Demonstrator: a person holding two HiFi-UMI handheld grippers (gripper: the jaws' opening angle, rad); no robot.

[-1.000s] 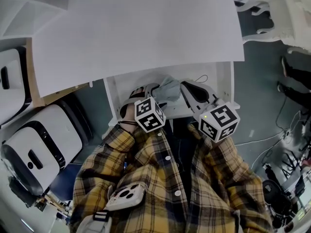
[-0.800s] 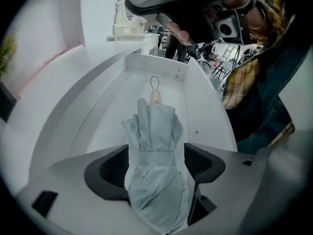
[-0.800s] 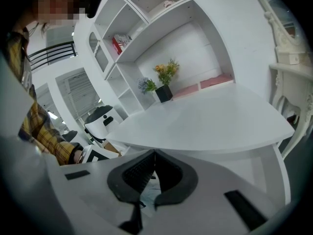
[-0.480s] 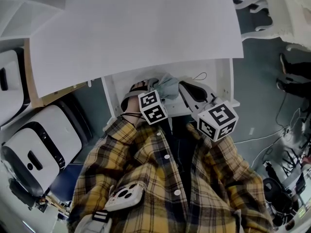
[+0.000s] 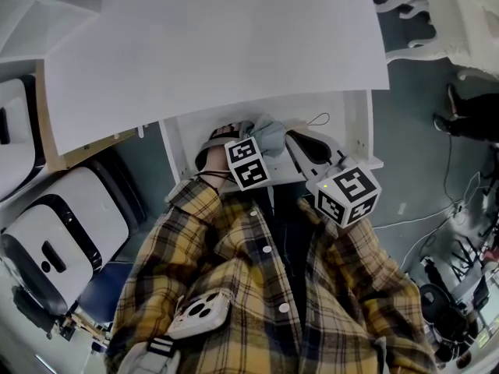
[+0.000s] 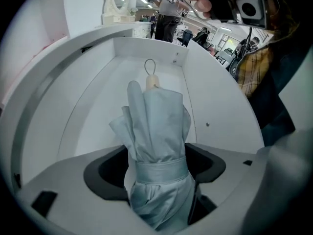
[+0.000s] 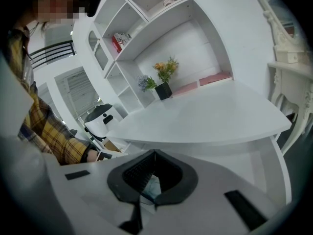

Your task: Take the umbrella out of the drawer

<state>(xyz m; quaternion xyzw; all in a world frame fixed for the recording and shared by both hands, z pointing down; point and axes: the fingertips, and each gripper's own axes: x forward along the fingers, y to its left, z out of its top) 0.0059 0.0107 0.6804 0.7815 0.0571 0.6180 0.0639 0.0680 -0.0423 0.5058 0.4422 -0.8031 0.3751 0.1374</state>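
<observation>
Open drawer is seen pulled out from under the white table, head view. The umbrella is lying inside it, folded, pale grey-blue, and bound round by a strap of the same cloth. Its cream handle is turned toward the far wall of the drawer, with a thin cord loop lying beyond it.

Left tongs are pointed steeply down into the drawer. Their jaws have just been opening and are now set wide, one on each side of the umbrella near the strap. A dark gap is seen between each pad and the cloth, so no grip is made. The umbrella is resting on the drawer floor, not lifted.

Right tongs are held over the right part of the drawer. Their tips are drawn together and nothing is seen gripped. A scrap of pale cloth is glimpsed below them.

The marker cubes are seen side by side in the head view, the left cube just beside the umbrella, the right cube at the drawer's front edge. A yellow plaid shirt fills the lower part of that view.

Wall shelves and a potted plant are noted beyond the table in the right gripper view.
</observation>
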